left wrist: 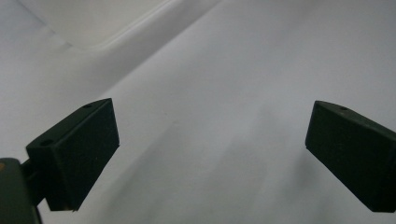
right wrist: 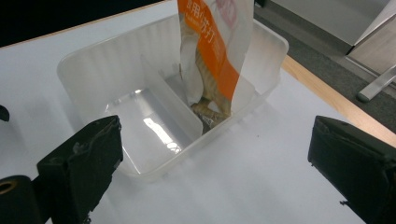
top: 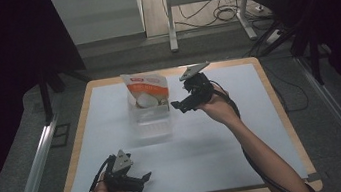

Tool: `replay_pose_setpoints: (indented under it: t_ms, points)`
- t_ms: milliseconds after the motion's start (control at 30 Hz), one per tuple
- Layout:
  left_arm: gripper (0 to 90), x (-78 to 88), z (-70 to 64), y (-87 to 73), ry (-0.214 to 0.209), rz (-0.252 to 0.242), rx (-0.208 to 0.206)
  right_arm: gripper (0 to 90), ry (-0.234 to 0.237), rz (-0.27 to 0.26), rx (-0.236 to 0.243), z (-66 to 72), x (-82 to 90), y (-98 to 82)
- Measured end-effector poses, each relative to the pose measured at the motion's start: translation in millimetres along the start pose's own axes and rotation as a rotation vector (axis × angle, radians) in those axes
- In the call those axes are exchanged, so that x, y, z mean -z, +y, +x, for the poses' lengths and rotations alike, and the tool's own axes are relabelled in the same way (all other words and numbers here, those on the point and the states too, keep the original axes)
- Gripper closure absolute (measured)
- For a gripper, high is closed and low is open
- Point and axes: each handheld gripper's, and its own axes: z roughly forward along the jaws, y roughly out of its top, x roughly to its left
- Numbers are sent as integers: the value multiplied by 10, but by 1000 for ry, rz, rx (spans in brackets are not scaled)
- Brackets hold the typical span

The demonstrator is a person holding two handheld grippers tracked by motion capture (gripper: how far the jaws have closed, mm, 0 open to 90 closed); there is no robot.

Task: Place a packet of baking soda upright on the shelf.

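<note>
Glossy orange-and-white pouch (right wrist: 215,51) stands in the far compartment of a ribbed, translucent plastic tray (right wrist: 93,70). Right hand-held gripper (right wrist: 215,163) gapes wide, empty; left hand-held gripper (left wrist: 210,154) too, over the white worktop (left wrist: 261,56).

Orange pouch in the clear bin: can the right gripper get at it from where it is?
Probably yes. The right gripper is open, beside the clear bin, and the orange pouch stands upright, well above the rim. Nothing lies between them; the left gripper sits at the near edge.

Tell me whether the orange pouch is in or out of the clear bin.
In: the pouch stands upright in the clear bin's far compartment, behind its divider.
</note>
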Motion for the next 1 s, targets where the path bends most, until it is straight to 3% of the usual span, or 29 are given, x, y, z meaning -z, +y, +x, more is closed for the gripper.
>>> replay_pose_setpoints:
  t_ms: [1000]
  points:
    - [32,-6,-12,2,-4,6,1,29,11,-7,-34,99,136,-510]
